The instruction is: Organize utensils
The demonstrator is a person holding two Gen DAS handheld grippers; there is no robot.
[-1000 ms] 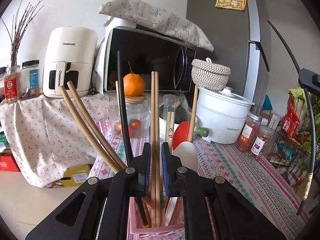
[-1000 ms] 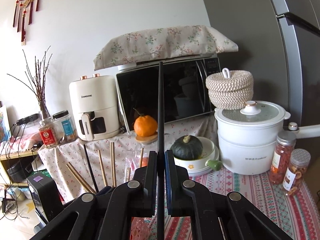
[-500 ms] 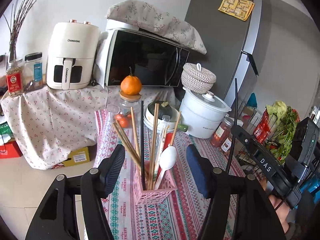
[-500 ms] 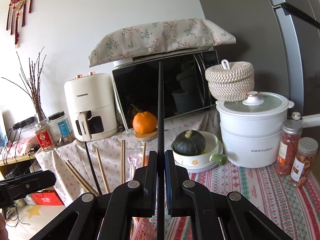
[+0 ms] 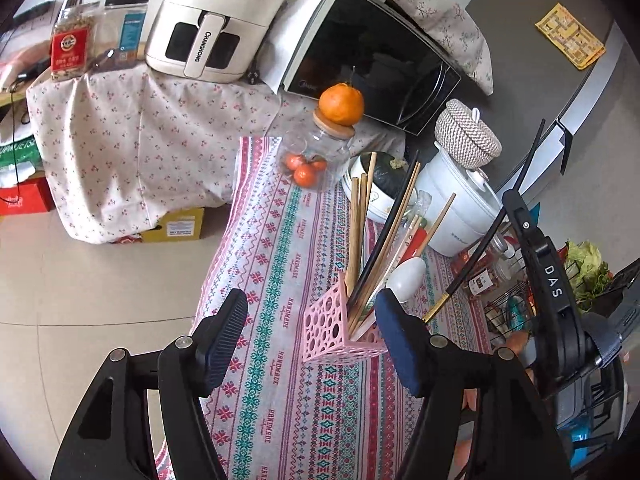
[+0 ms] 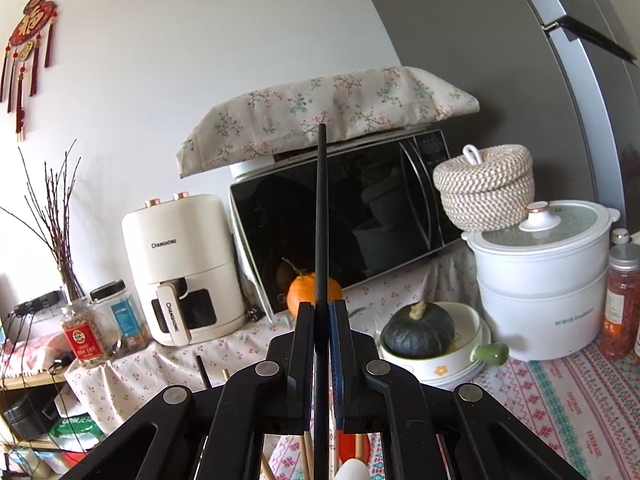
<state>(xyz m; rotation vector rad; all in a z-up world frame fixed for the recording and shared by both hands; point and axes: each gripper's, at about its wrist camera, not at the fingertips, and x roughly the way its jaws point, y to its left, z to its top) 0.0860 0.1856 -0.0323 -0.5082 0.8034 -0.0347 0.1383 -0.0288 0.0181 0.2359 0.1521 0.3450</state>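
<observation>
A pink perforated holder (image 5: pixel 333 330) stands on the patterned tablecloth and holds several wooden chopsticks (image 5: pixel 356 224), a black chopstick (image 5: pixel 390 232) and a white spoon (image 5: pixel 406 274). My left gripper (image 5: pixel 308 344) is open and empty, above and in front of the holder. My right gripper (image 6: pixel 321 312) is shut on a black chopstick (image 6: pixel 321 216) that points upward. In the left wrist view that chopstick (image 5: pixel 486 236), with a gold tip, hangs just right of the holder. The spoon's tip (image 6: pixel 351 471) and chopstick ends show below the right gripper.
A glass jar of tomatoes (image 5: pixel 316 156) with an orange (image 5: pixel 341 104) on top, a bowl with a green squash (image 6: pixel 420 330), a white pot (image 6: pixel 540 280), a microwave (image 6: pixel 340 220) and an air fryer (image 6: pixel 184 264) stand behind. Spice jars (image 6: pixel 622 300) stand at right.
My left gripper opened, let go of the wooden chopsticks in the holder and rose up and back. My right gripper, still holding the black chopstick, moved closer over the holder.
</observation>
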